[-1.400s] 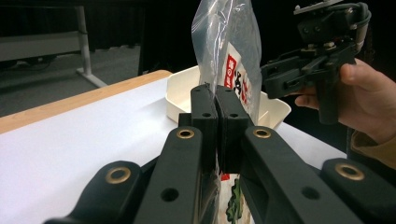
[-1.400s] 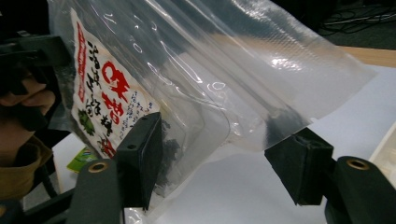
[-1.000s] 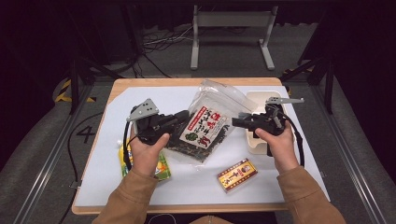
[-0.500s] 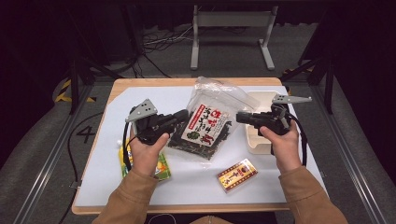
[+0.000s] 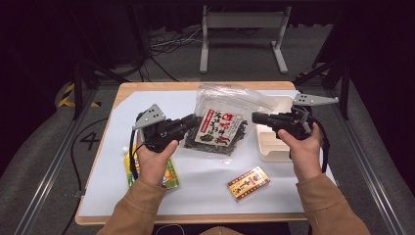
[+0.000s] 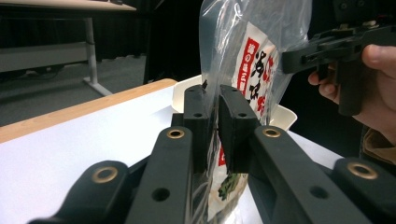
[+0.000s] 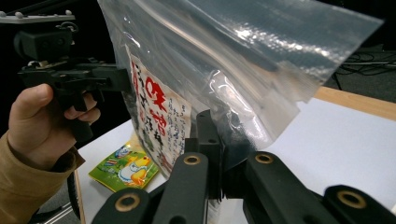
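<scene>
Clear plastic with a red-and-white label, the seaweed bag [image 5: 220, 128] hangs above the white table [image 5: 205, 186] between our two grippers in the high view, the left gripper [image 5: 192, 122] at its nine o'clock edge and the right gripper [image 5: 255, 117] at its three o'clock. From our left gripper view the jaws pinch the bag's edge with a thin gap that has just widened slightly. Our right gripper view adds a green-yellow packet [image 7: 123, 169] at seven o'clock, while the jaws there, just closing, seem clamped on the film, though glare blurs it.
</scene>
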The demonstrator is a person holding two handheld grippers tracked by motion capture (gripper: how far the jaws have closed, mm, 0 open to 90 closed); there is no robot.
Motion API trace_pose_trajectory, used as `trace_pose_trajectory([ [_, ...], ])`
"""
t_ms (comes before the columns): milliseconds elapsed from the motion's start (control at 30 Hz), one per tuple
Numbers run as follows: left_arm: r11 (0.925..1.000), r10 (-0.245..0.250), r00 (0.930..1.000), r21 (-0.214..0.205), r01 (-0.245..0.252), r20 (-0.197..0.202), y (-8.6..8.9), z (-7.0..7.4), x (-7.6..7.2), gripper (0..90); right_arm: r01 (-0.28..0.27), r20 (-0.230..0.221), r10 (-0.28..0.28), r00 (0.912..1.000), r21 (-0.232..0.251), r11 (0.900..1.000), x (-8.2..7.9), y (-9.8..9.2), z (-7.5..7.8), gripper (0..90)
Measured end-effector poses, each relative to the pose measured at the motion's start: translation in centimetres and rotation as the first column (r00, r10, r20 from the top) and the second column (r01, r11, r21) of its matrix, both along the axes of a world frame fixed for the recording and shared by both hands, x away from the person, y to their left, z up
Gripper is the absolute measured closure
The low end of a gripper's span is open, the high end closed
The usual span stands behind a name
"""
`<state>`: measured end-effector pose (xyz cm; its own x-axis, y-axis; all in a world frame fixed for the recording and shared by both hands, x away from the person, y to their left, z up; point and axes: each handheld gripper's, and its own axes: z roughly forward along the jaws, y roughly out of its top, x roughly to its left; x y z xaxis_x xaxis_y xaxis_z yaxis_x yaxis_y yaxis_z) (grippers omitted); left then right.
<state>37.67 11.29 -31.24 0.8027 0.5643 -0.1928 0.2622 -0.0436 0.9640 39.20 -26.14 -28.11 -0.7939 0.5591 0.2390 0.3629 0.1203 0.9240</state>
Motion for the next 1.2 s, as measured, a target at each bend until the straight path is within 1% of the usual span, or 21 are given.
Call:
trace_pose_trajectory([
  [33,1.0000,0.004,1.0000,0.003,-0.004,0.006,0.1,0.0,0.0,80.0,-0.003,0.006,0.003,1.0000,-0.009,1.0000,-0.1,0.1,0.3,90.0],
  [67,1.0000,0.007,0.9999,0.007,-0.007,0.010,0.1,0.0,0.0,76.4,-0.006,0.017,0.006,0.9998,-0.026,0.9996,-0.3,0.2,0.8,90.0],
  [133,0.9986,0.042,0.9986,0.032,-0.043,0.033,0.3,0.0,-0.2,69.8,-0.004,0.039,0.006,0.9992,-0.052,0.9987,-0.5,0.3,1.4,90.0],
  [233,0.9979,0.051,0.9980,0.039,-0.052,0.037,0.8,0.0,-0.2,65.7,0.017,0.065,-0.012,0.9978,-0.081,0.9966,-0.8,0.1,2.2,90.0],
  [367,0.9973,0.053,0.9982,0.049,-0.055,0.027,1.4,-0.1,-0.1,64.8,0.052,0.088,-0.041,0.9952,-0.116,0.9919,-0.9,-0.5,3.3,90.0],
  [400,0.9973,0.053,0.9982,0.049,-0.055,0.027,1.4,-0.1,-0.1,64.5,0.052,0.088,-0.041,0.9952,-0.116,0.9919,-0.9,-0.5,3.3,90.0],
  [467,0.9970,0.054,0.9983,0.054,-0.055,0.024,1.6,-0.1,-0.1,63.9,0.063,0.095,-0.052,0.9942,-0.125,0.9902,-0.9,-0.8,3.8,90.0],
  [567,0.9968,0.055,0.9983,0.057,-0.056,0.018,1.8,-0.2,0.0,61.0,0.090,0.106,-0.075,0.9915,-0.137,0.9865,-0.8,-1.4,4.6,90.0],
  [667,0.9966,0.053,0.9984,0.063,-0.054,0.021,1.8,-0.2,0.1,59.5,0.115,0.117,-0.099,0.9882,-0.143,0.9830,-0.9,-2.2,5.3,90.0],
  [700,0.9964,0.050,0.9986,0.068,-0.051,0.015,1.7,-0.2,0.1,59.3,0.125,0.121,-0.107,0.9868,-0.145,0.9815,-0.9,-2.5,5.6,90.0],
  [833,0.9952,0.043,0.9990,0.087,-0.044,0.009,1.5,-0.2,0.1,57.4,0.163,0.138,-0.142,0.9803,-0.163,0.9731,-0.9,-3.4,6.7,90.0],
  [933,0.9904,0.035,0.9994,0.134,-0.034,-0.006,1.1,-0.2,0.1,52.6,0.187,0.147,-0.162,0.9758,-0.182,0.9652,-0.9,-3.9,7.5,90.0],
  [967,0.9883,0.037,0.9993,0.148,-0.036,-0.005,1.0,-0.2,0.1,51.6,0.194,0.151,-0.167,0.9743,-0.188,0.9629,-0.8,-4.0,7.7,90.0],
  [1000,0.9883,0.037,0.9993,0.148,-0.036,-0.005,1.0,-0.2,0.1,51.1,0.194,0.151,-0.167,0.9743,-0.188,0.9629,-0.8,-4.0,7.7,90.0],
  [1067,0.9848,0.039,0.9992,0.170,-0.037,-0.008,0.9,-0.2,0.0,50.4,0.214,0.154,-0.185,0.9707,-0.200,0.9562,-0.7,-4.4,8.3,90.0],
  [1133,0.9842,0.036,0.9993,0.174,-0.033,-0.014,0.9,-0.2,0.1,50.2,0.219,0.157,-0.189,0.9694,-0.202,0.9546,-0.6,-4.5,8.4,90.0],
  [1200,0.9833,0.035,0.9992,0.179,-0.030,-0.020,1.0,-0.2,0.1,49.8,0.233,0.157,-0.203,0.9665,-0.209,0.9498,-0.4,-4.8,8.8,90.0],
])
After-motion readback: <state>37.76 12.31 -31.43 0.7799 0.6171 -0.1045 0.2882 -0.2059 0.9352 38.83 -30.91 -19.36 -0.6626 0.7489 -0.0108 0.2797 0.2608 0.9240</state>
